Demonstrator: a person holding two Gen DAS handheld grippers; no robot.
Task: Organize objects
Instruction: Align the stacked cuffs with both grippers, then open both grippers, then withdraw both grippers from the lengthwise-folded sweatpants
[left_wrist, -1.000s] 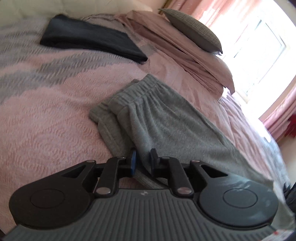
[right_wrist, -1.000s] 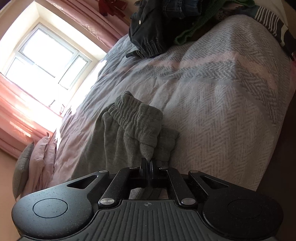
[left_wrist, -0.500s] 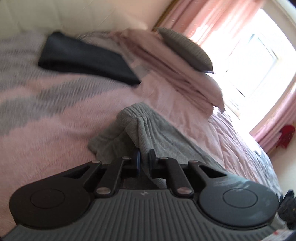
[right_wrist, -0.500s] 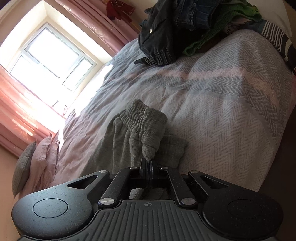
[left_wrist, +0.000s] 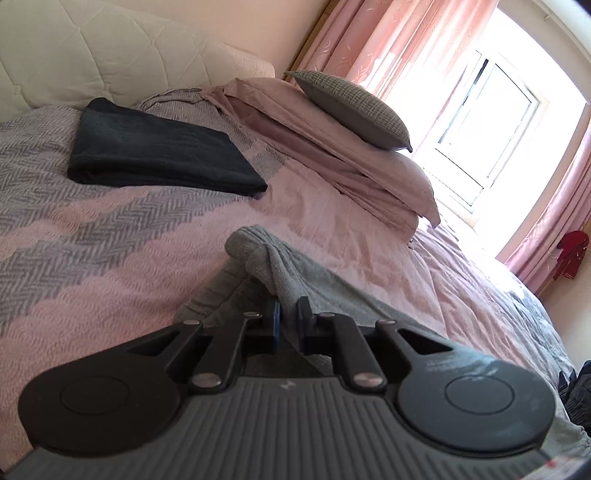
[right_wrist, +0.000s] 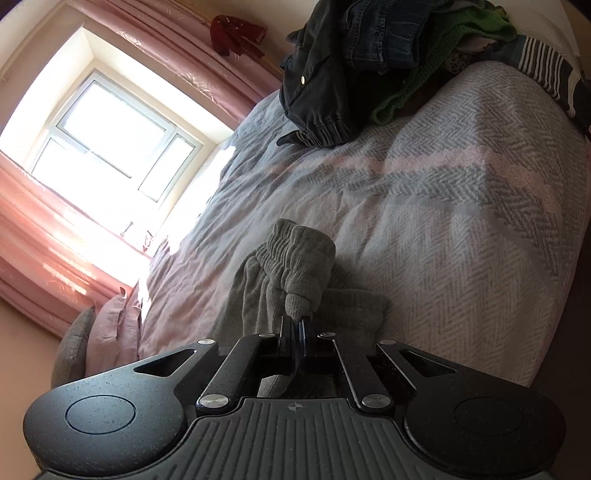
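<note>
Lifted grey sweatpants (left_wrist: 295, 273), both tools gripping

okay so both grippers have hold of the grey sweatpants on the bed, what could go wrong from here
1. The left hand-held gripper pinches only a thin fold of the grey sweatpants, so the fabric may slip out as it lifts.
2. The right hand-held gripper holds just a bunched tip near the waistband; uneven pulling could undo the fold.
3. Most of the sweatpants lie on the blanket and may drag and rumple it.
</note>
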